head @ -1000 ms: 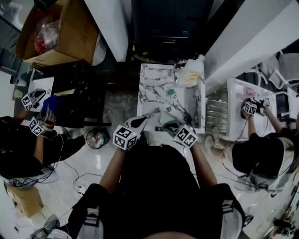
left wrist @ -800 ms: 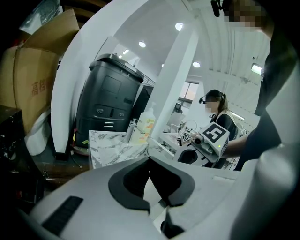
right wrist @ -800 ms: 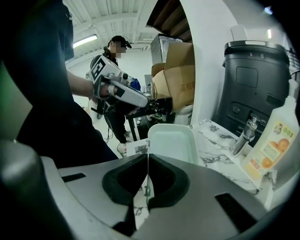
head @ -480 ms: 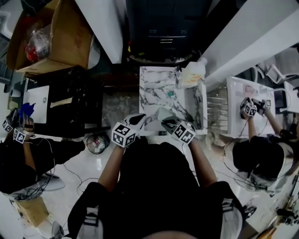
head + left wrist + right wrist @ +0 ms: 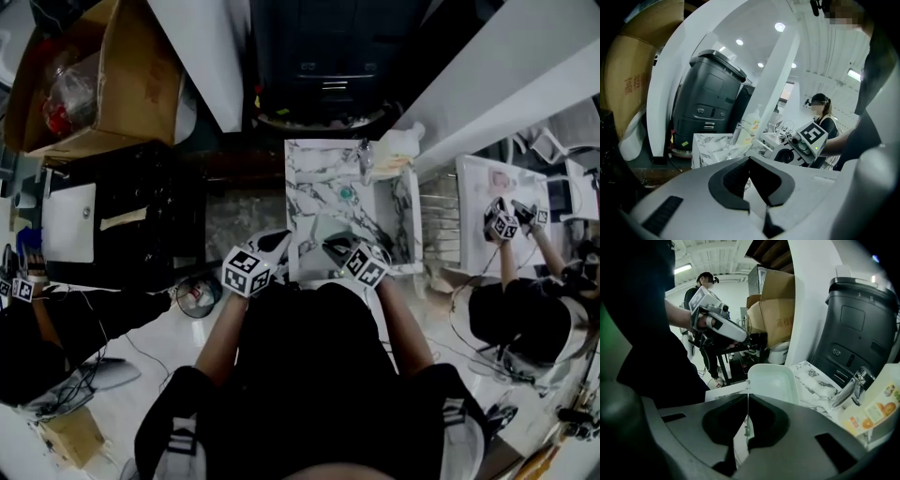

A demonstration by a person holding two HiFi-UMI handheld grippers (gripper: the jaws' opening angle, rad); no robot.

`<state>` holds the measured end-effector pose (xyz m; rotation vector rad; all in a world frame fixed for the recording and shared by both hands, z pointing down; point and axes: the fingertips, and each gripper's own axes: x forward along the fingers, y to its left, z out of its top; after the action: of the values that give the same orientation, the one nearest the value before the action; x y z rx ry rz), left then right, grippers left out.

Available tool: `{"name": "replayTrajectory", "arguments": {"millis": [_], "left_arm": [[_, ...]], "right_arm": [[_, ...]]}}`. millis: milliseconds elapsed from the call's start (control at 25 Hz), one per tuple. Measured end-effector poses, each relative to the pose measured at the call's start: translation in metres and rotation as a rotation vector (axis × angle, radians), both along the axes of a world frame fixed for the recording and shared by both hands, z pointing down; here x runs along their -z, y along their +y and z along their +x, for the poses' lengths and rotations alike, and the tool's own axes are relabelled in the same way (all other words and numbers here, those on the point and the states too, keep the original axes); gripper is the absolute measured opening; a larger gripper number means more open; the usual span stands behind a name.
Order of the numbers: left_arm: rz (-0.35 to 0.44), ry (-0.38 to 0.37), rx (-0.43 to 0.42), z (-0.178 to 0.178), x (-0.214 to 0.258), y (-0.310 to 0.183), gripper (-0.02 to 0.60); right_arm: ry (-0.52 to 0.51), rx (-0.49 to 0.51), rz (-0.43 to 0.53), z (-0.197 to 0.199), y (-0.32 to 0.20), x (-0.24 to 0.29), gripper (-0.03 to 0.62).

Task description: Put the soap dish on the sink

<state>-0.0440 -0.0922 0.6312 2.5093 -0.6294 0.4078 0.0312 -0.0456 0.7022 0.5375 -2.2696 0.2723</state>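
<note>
The soap dish [image 5: 323, 229] is a pale green oblong tray. My right gripper [image 5: 337, 246] is shut on its near rim and holds it over the front part of the marble-patterned sink [image 5: 307, 187]. In the right gripper view the soap dish [image 5: 771, 380] sticks out past the closed fingertips of my right gripper [image 5: 746, 398], above the sink's marble rim [image 5: 813, 376]. My left gripper [image 5: 281, 240] hangs at the sink's front left edge. In its own view, my left gripper [image 5: 750, 161] has its jaws together with nothing between them.
A chrome faucet [image 5: 365, 159] and a pale bottle [image 5: 399, 146] stand at the sink's far right. A black bin [image 5: 855, 333] sits behind it, a cardboard box [image 5: 94, 75] to the far left. Other people with grippers work on both sides.
Both grippers have moved forward toward the sink. The soap dish has travelled with the right one, from the sink's front edge to over it.
</note>
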Motion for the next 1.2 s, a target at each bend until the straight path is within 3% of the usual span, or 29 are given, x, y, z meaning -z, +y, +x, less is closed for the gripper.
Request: {"name": "replayTrajectory", "arguments": {"millis": [520,920,1200], "left_arm": [[0.008,-0.001,-0.043,-0.002,-0.003,-0.019,-0.002],[0.003,0.002,0.072,0.01,0.0,-0.035,-0.002],[-0.01,-0.004,0.08,0.028,-0.003,-0.036,-0.002]], "right_arm": [[0.128,0.055,0.055,0.001,-0.037,-0.014,0.0],[0.18,0.184,0.039,0.014,-0.056,-0.027,0.0],[0.217,0.246,0.038,0.015,-0.072,-0.036,-0.001]]}}
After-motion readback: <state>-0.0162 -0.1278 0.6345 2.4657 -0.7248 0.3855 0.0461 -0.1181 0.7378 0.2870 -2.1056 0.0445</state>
